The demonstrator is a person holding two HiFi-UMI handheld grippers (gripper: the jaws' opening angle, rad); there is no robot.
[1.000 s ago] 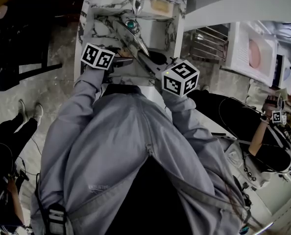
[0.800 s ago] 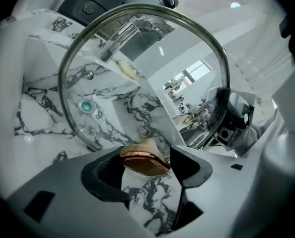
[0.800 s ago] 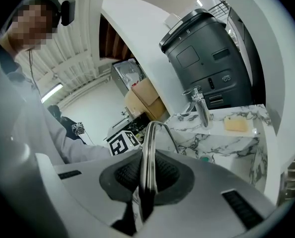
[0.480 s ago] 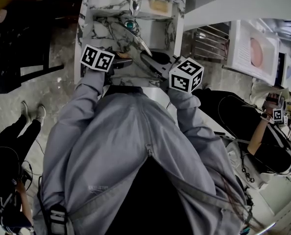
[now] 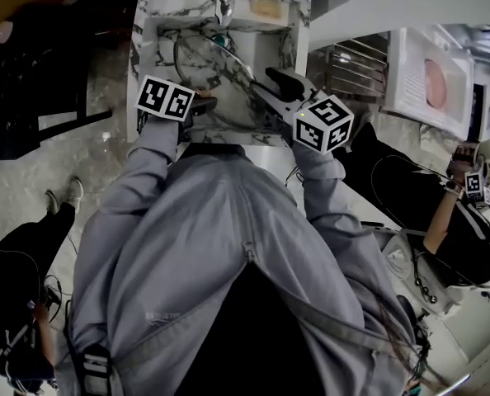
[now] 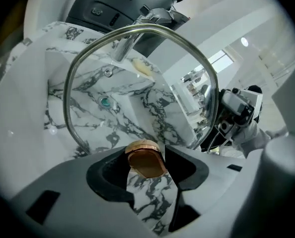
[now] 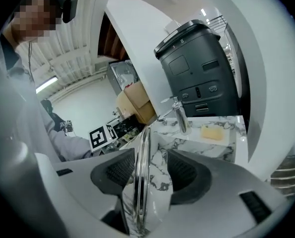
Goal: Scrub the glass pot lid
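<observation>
Glass and steel, the lid (image 6: 137, 83) stands on edge over the marble sink (image 5: 142, 23), its pane facing my left gripper (image 5: 205, 104) and its rim edge-on to my right gripper (image 5: 270, 96). In the head view it tilts across the basin, below the tap (image 5: 226, 2) and in front of the teal drain (image 5: 219, 41).

My left jaws have just been closing and now sit on the lid's copper-coloured knob (image 6: 146, 160), a black pad against each side of it. Through the pane, in the left gripper view, I see the veined sink wall, the drain and a yellow block (image 6: 142, 68) on the ledge by the tap.

My right jaws have just been opening. In the right gripper view the steel rim runs upright between the two ribbed pads, close to the left-hand one with a clear gap to the other, so nothing is pinched there. Whether the rim brushes that nearer pad I cannot tell.

Both grippers point down into the basin from its near edge, the left at the left side and the right at the right, their marker cubes (image 5: 165, 97) uppermost. A black appliance (image 7: 197, 68) stands behind the tap. Another person (image 5: 443, 221) sits off to my right.
</observation>
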